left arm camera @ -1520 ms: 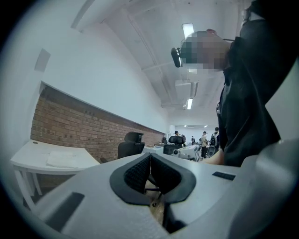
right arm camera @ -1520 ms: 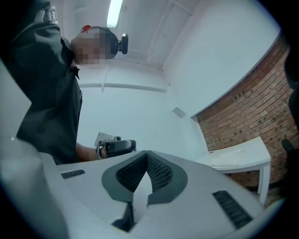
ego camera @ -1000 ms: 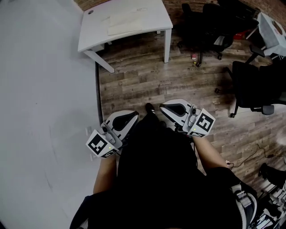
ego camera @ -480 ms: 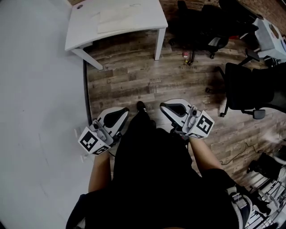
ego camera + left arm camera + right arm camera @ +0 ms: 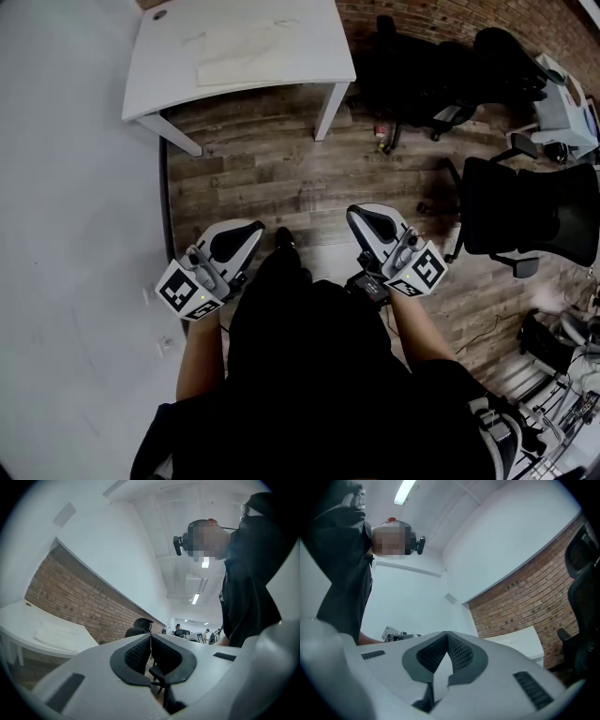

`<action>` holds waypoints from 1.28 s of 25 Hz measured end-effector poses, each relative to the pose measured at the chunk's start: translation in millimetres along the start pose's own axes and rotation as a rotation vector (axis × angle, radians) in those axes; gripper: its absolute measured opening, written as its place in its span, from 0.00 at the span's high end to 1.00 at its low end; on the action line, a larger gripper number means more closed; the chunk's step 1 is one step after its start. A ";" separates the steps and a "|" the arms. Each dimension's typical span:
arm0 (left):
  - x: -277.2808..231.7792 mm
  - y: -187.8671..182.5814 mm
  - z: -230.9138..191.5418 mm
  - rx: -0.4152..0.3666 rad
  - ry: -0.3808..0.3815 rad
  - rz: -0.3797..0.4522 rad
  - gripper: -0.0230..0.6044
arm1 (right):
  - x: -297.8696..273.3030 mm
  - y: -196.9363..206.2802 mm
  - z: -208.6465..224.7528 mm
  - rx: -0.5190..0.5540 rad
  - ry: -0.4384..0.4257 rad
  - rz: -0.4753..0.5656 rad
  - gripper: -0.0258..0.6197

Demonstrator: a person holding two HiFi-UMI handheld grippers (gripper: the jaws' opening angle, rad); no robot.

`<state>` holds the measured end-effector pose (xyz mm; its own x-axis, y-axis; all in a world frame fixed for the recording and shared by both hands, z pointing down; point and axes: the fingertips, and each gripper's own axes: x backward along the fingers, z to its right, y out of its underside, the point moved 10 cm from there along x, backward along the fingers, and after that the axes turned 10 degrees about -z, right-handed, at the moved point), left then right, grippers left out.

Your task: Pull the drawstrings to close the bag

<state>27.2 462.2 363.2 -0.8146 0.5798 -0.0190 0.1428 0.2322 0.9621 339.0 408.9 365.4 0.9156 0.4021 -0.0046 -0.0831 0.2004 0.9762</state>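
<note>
Two hand-held grippers (image 5: pixel 251 230) (image 5: pixel 358 216), one white table (image 5: pixel 281 28) with one pale sheet (image 5: pixel 248 64) on it, three black office chairs (image 5: pixel 412 70) (image 5: pixel 511 52) (image 5: pixel 530 211), and two bare forearms (image 5: pixel 202 347) (image 5: pixel 422 323)

table (image 5: pixel 169 61) ahead | office chair (image 5: pixel 530 211) right of table | left gripper (image 5: pixel 251 228), right gripper (image 5: pixel 361 216) flank person (image 5: pixel 305 328)

Person wearing a black short-sleeved top (image 5: pixel 309 375) and a black shoe (image 5: pixel 284 236). Left gripper (image 5: pixel 150 638) and right gripper (image 5: pixel 447 636): smooth white moulded shells with dark grey collars and black ribbed pads. Near end of each: left marker cube (image 5: pixel 185 291), right marker cube (image 5: pixel 424 270), white with black square patterns.
</note>
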 end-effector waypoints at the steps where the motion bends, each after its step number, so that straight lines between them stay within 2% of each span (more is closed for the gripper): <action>1: -3.5 -2.1 -9.5 0.001 0.003 0.002 0.93 | -4.9 -3.8 7.5 0.002 0.013 0.000 0.95; 9: -27.6 -8.7 -78.9 0.017 0.044 0.011 0.93 | -51.2 -30.7 52.3 0.053 0.049 -0.012 0.95; 20: -55.4 -14.3 -129.6 0.026 0.008 0.008 0.93 | -74.2 -40.0 102.5 0.055 0.064 -0.009 0.95; 32: -103.1 -38.4 -176.4 0.016 -0.166 0.013 0.93 | -125.7 -56.6 212.8 0.031 -0.119 0.022 0.95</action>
<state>6.5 255.8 376.1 -0.7090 0.7033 -0.0528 0.1623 0.2356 0.9582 312.3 157.0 356.8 0.9541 0.2969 0.0405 -0.0927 0.1641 0.9821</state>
